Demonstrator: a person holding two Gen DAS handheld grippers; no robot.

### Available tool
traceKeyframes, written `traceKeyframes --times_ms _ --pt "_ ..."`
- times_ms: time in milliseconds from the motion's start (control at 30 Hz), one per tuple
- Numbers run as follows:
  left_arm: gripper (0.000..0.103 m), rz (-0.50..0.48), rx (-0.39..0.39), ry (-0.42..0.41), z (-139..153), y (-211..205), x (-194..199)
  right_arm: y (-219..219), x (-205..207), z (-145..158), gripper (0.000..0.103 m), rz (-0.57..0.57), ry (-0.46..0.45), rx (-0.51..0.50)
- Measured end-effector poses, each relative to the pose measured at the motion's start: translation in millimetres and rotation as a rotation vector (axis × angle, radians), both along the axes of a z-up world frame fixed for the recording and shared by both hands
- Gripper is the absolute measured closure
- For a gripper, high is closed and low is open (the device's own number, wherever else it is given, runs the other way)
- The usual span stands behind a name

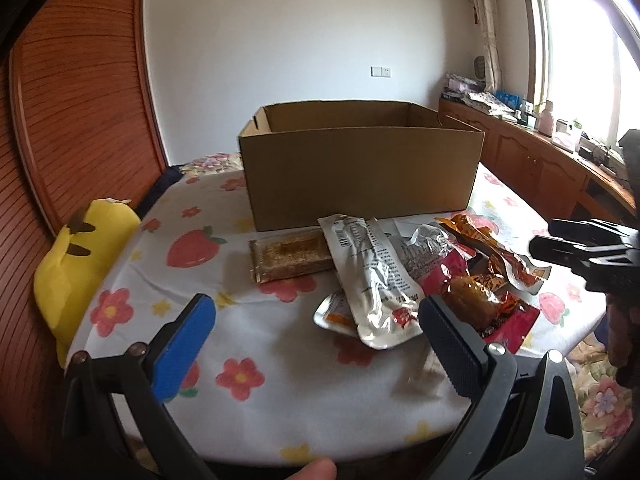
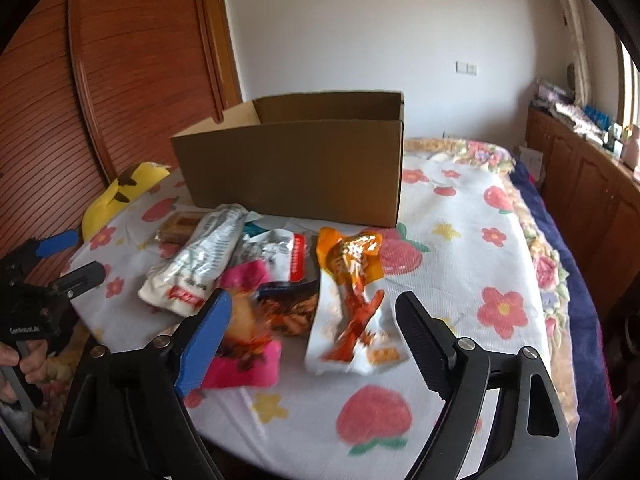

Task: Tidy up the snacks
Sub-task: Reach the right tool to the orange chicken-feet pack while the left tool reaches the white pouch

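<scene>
A table (image 1: 280,412) is covered by a white cloth printed with red flowers, strawberries and yellow stars. In the left wrist view, the left gripper (image 1: 316,344) is held low over the near edge, jaws spread wide and holding nothing. In the right wrist view, the right gripper (image 2: 312,340) is likewise held with jaws parted and nothing between them, and an orange packet (image 2: 352,300) is seen in the gap beyond them.

The snacks are piled at the middle of the table, just in front of a box (image 1: 360,160). The orange packet's long axis runs from 6 to 12 o'clock in the right view, tilted slightly right at the far end. A silver pouch (image 1: 372,280) lies with its long axis from 11 to 5 o'clock in the left view; a barcode and fine print are carried on it, too small to be read, with a red label at its near end. A brown bar (image 1: 290,260) in clear wrap lies at 10 o'clock of the pouch, its length running left to right. A pink packet (image 2: 244,364) is partly covered by a dark, orange-printed wrapper (image 2: 288,308).

The cardboard box stands open at 12 o'clock, behind the pile. A yellow plush (image 1: 80,260) rests at the table's left edge, at 9 o'clock. Farther off, a wooden slatted door (image 1: 80,100), a white wall (image 1: 320,40) with a switch plate, wooden cabinets (image 1: 540,160) and a bright window (image 1: 588,60) at 2 o'clock are seen.
</scene>
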State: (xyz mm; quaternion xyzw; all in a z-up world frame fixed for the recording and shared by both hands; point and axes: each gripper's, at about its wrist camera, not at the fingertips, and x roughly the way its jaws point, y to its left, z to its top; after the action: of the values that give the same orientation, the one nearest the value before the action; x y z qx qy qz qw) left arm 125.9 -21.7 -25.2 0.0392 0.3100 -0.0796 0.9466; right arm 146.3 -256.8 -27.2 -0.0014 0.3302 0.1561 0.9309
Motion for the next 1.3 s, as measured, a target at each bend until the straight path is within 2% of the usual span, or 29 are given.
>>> traceKeyframes --times_ms 300,567,700,733,1100,1300 --pt "0.001 -0.039 0.008 0.058 -8 -12 30 -5 58 -26 0.026 0.031 0.136 -0.031" --pt "0.001 -0.063 0.016 0.089 -13 -23 47 -5 77 -40 0.028 0.035 0.193 -0.082" --pt "0.001 -0.076 0.004 0.115 -14 -25 57 -6 82 -46 0.038 0.043 0.217 -0.091" --pt "0.001 -0.078 0.002 0.121 -15 -26 59 -6 83 -48 0.043 0.047 0.221 -0.089" --pt "0.005 -0.107 -0.017 0.208 -25 -35 87 -6 81 -53 0.042 0.061 0.193 -0.096" --pt "0.011 -0.095 -0.077 0.290 -33 -33 105 -5 79 -54 0.042 0.060 0.179 -0.097"
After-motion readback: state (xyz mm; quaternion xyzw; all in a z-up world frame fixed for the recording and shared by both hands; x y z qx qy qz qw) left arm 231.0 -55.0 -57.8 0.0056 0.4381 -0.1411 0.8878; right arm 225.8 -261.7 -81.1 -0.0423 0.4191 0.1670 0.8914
